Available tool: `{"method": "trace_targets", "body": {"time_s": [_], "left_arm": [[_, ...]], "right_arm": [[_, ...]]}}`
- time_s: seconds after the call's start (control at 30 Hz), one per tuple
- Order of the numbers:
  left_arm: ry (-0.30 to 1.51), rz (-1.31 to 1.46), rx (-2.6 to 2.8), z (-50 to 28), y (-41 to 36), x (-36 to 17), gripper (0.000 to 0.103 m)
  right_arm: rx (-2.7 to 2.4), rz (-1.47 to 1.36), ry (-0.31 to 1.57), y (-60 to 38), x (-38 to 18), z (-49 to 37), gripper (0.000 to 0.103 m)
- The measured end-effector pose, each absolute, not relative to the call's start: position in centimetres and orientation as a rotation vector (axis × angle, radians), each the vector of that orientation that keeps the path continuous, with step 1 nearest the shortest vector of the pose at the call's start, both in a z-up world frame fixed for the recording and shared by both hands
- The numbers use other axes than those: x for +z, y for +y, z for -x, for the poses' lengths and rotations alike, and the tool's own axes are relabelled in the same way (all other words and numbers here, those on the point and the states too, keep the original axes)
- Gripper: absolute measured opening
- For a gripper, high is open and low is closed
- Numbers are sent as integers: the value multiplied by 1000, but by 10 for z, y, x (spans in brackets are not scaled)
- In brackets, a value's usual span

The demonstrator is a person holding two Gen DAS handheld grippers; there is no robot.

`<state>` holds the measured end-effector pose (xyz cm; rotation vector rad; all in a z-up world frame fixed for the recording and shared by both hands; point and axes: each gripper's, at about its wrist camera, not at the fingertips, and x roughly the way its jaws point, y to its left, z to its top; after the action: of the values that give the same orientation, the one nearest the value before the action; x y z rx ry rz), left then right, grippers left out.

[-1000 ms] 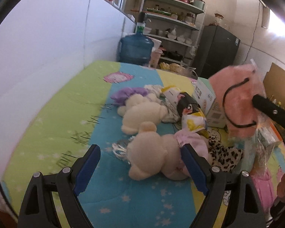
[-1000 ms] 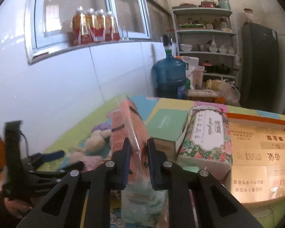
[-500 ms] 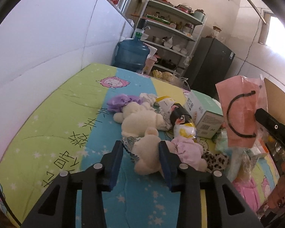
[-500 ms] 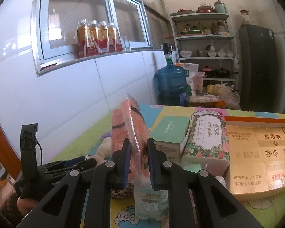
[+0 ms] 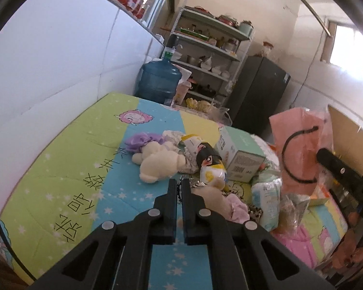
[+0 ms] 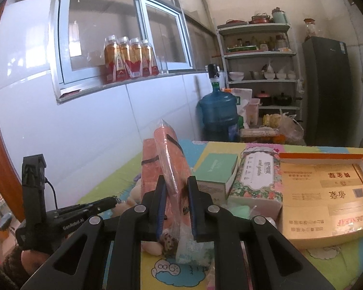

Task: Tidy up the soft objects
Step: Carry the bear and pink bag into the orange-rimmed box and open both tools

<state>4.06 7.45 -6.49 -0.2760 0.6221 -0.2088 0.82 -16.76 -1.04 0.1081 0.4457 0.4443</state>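
Pouch (image 6: pixel 171 166) upright (edge-on) in right tongs (image 6: pixel 175 188)

Plush body (image 5: pixel 215 200) behind gripper (half hidden), shelf items tiny

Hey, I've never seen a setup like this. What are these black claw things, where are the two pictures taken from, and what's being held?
There is no robot arm: a person holds a tool with two jaws in each hand. Each picture comes from a camera riding on one tool, looking along its jaws. The left gripper is shut; whether it nips anything I cannot tell. The right gripper is shut on a pink packet in clear plastic. On the colourful quilt lie a cream plush toy, other soft toys, a mint-green box and a floral tissue pack.
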Motion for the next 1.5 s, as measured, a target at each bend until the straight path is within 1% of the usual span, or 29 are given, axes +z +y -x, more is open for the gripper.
{"method": "trace_targets", "body": {"time_s": [0.17,0.37,0.77,0.93,1.13,1.5], "left_arm": [[634,284,-225,-41,73,-68,3],[569,283,-242,-30,72,-52,3],[385,190,-318,-4,48,18,3],[324,144,-381,-1,21,43,3],[301,130,-469,-9,-21,58,3],[349,108,-617,-43,-115,51,3]], "right_arm": [[441,-122,439,-172,-9,-5,17],[437,-127,427,-176,-5,1,17],[419,-120,350,-187,16,9,17],[368,-125,309,-207,27,14,17],[275,-148,276,-247,33,22,17],[63,-192,284,-347,20,30,17]]}}
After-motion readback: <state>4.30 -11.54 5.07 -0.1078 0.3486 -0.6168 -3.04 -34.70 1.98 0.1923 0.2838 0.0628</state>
